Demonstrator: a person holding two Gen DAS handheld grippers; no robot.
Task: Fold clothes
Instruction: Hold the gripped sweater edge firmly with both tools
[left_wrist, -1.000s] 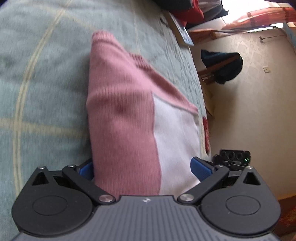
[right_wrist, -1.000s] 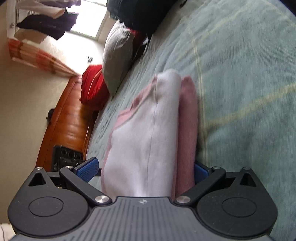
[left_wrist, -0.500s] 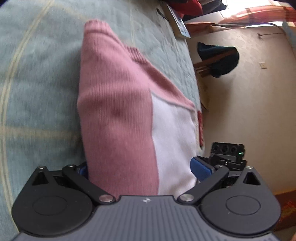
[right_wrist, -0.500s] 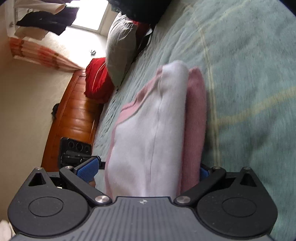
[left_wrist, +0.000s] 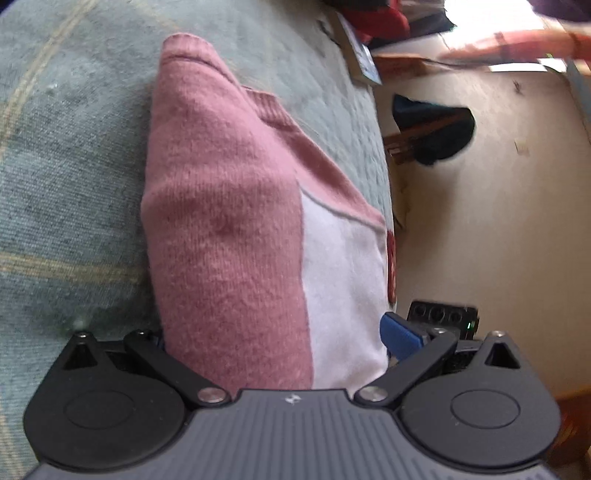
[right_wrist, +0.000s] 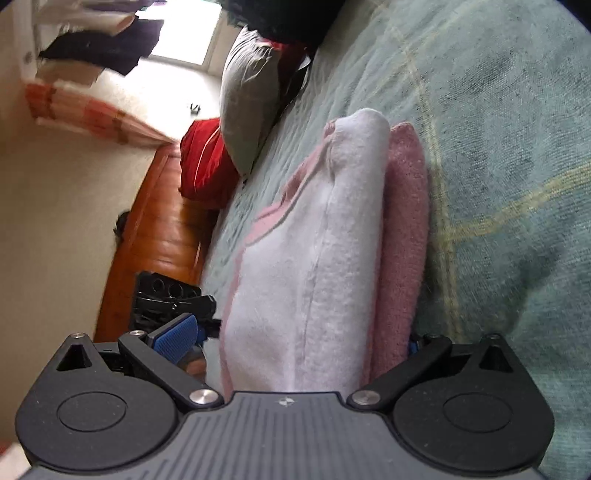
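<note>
A folded pink and white knit sweater (left_wrist: 229, 229) lies on the green bedspread (left_wrist: 66, 177). My left gripper (left_wrist: 273, 336) is open and straddles one end of the bundle; its right blue pad (left_wrist: 400, 336) rests against the white side, while the left pad is hidden behind pink fabric. From the opposite end my right gripper (right_wrist: 295, 339) is also open around the sweater (right_wrist: 317, 266). A gap separates its left blue pad (right_wrist: 175, 336) from the cloth, and the right pad is mostly hidden. Each view shows the other gripper beyond the sweater.
A grey pillow (right_wrist: 247, 99) and a red cushion (right_wrist: 207, 162) lie at the head of the bed by a wooden headboard (right_wrist: 155, 240). The bed edge drops to the floor (left_wrist: 498, 221), where a dark garment hangs on a chair (left_wrist: 432, 129).
Both grippers have pushed further onto the sweater's ends, so the pad against the bedspread on each is now covered by fabric. The jaw widths look unchanged.
</note>
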